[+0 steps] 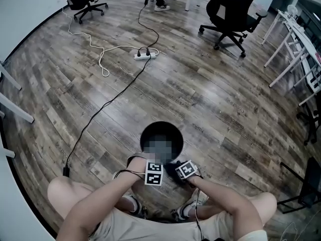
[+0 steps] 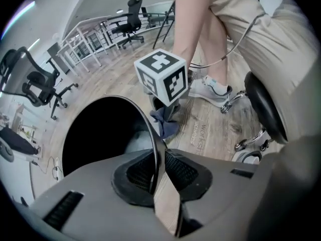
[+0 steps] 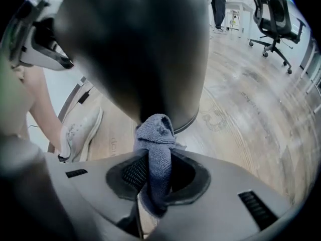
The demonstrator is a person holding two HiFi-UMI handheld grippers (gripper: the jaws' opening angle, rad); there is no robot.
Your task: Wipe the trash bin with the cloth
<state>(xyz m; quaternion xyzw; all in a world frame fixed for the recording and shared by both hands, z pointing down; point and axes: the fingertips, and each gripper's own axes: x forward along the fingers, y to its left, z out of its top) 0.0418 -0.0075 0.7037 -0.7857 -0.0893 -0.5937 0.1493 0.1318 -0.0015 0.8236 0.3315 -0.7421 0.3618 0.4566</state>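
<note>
A round black trash bin [image 1: 161, 134] stands on the wooden floor between the person's knees. My left gripper [image 2: 156, 170] is shut on the bin's thin rim [image 2: 146, 120], one pad inside and one outside; the dark inside of the bin [image 2: 100, 134] fills the left of that view. My right gripper [image 3: 154, 172] is shut on a folded grey-blue cloth [image 3: 156, 144], whose bunched end presses against the bin's dark outer wall [image 3: 145, 49] low down. In the head view both grippers' marker cubes [image 1: 154, 172] sit at the bin's near side. The cloth [image 2: 164, 122] also shows under the right gripper's cube.
A white power strip [image 1: 143, 55] with long cables lies on the floor beyond the bin. Black office chairs [image 1: 231, 14] and white table legs [image 1: 288, 49] stand further off. The person's shoes [image 2: 213, 89] and a stool's castor base [image 2: 251, 144] are close beside the bin.
</note>
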